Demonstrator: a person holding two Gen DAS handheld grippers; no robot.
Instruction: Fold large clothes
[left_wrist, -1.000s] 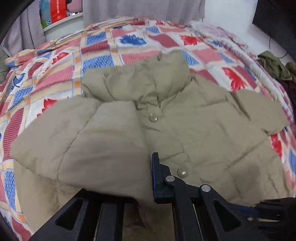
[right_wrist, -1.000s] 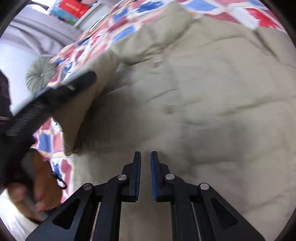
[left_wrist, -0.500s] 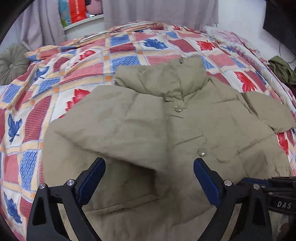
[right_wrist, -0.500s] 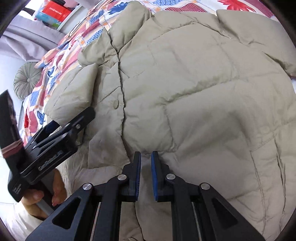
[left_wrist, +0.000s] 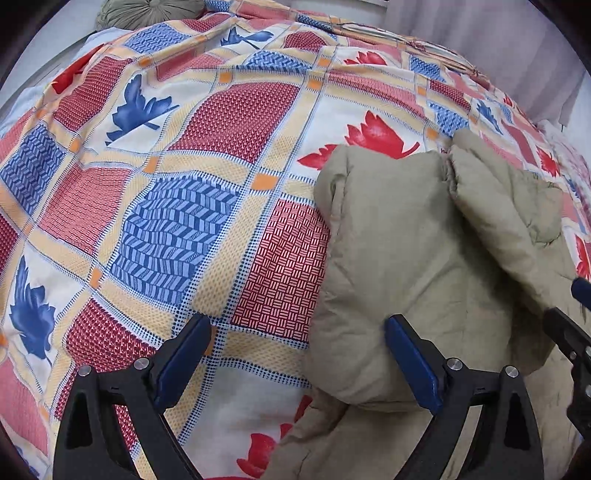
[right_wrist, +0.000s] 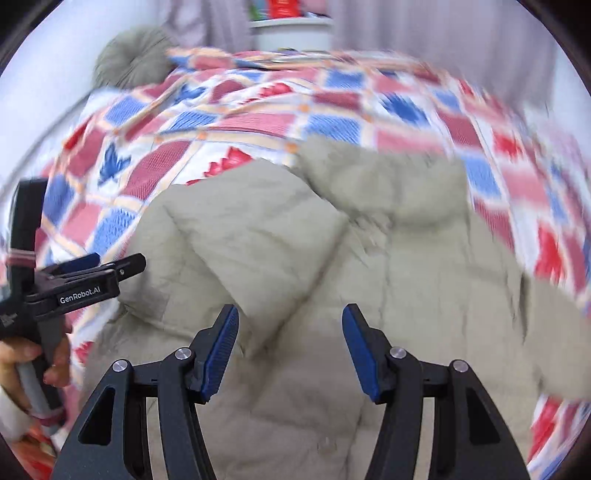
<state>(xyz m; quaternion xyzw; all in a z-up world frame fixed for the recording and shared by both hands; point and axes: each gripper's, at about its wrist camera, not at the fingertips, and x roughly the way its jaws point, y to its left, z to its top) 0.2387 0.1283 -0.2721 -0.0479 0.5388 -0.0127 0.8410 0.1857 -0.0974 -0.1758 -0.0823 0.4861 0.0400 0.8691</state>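
One khaki padded jacket (left_wrist: 424, 266) is seen lying on one patchwork bedspread (left_wrist: 192, 206), its near sleeve folded inward over the body. Two grippers are counted. The left gripper (left_wrist: 297, 354) is held wide open with nothing between its two blue-padded fingers (left_wrist: 410, 363); one finger hangs over the bedspread, the other over the jacket's folded edge. The right gripper (right_wrist: 290, 347) is likewise spread apart and empty above the jacket's front (that view is blurred). One round grey-green cushion (left_wrist: 147, 13) is seen at the far edge of the bed.
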